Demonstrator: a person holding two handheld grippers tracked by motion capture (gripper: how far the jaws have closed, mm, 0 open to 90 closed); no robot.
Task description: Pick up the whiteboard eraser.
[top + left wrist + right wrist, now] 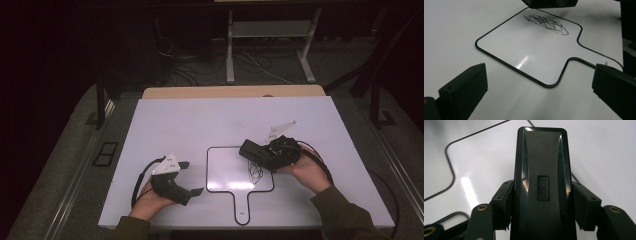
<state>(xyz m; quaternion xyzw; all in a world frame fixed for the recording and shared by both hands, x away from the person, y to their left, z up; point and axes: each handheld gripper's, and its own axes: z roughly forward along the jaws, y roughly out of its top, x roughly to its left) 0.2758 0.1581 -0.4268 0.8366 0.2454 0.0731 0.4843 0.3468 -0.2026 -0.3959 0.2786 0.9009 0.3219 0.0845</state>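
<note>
The right gripper (250, 150) clamps a black whiteboard eraser (541, 182) above the scribble (256, 171) on a paddle-shaped whiteboard (225, 172) near the table's (165, 120) front edge. The left gripper (192, 177) rests beside it, jaws spread and holding nothing.

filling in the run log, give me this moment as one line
right gripper: shut on eraser, above scribble | left gripper: open, holding nothing, beside whiteboard | scribble not wiped
</note>
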